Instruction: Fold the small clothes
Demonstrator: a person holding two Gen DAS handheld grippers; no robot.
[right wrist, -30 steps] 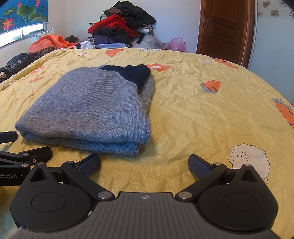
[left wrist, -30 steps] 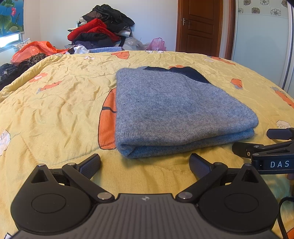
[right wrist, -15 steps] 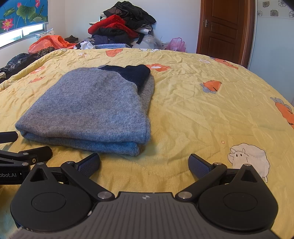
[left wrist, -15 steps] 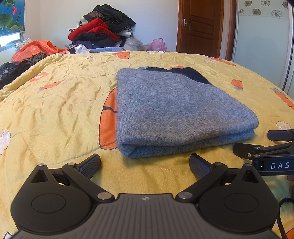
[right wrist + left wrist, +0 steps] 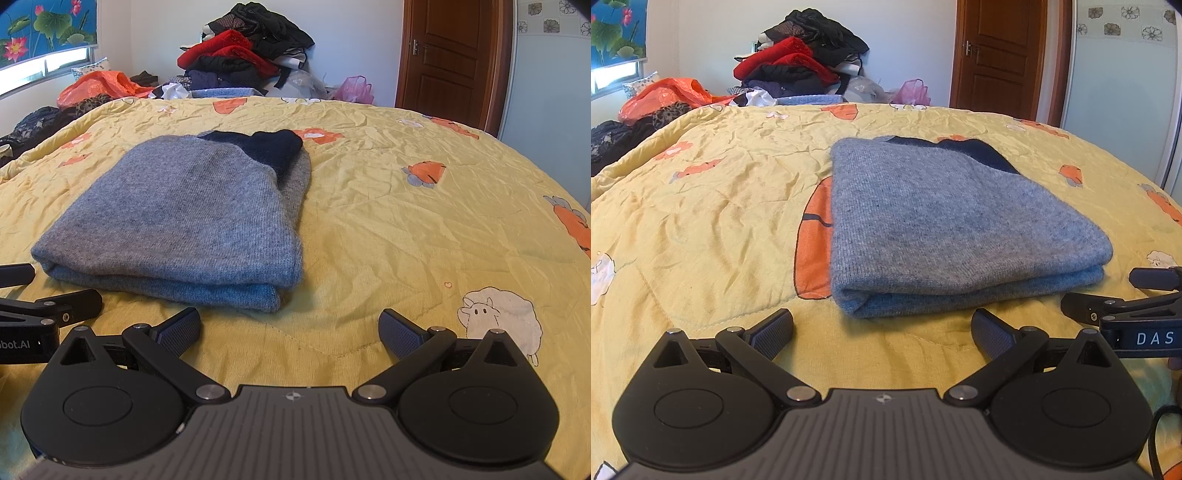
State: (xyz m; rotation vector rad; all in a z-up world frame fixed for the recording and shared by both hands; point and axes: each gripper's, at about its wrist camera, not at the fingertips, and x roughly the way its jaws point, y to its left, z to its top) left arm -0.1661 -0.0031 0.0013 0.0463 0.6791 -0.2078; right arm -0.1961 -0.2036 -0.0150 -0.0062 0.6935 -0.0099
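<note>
Low over the quilt [image 5: 701, 221], left gripper [image 5: 882, 326] and right gripper [image 5: 290, 326] level, fingers spread, folded sweater [image 5: 945, 229] just ahead.

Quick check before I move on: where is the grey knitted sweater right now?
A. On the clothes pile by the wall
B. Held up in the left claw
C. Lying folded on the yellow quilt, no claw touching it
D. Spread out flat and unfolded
C: the grey knitted sweater lies folded in layers on the yellow quilt, while the left claw and right claw sit open and empty just short of it.
</note>
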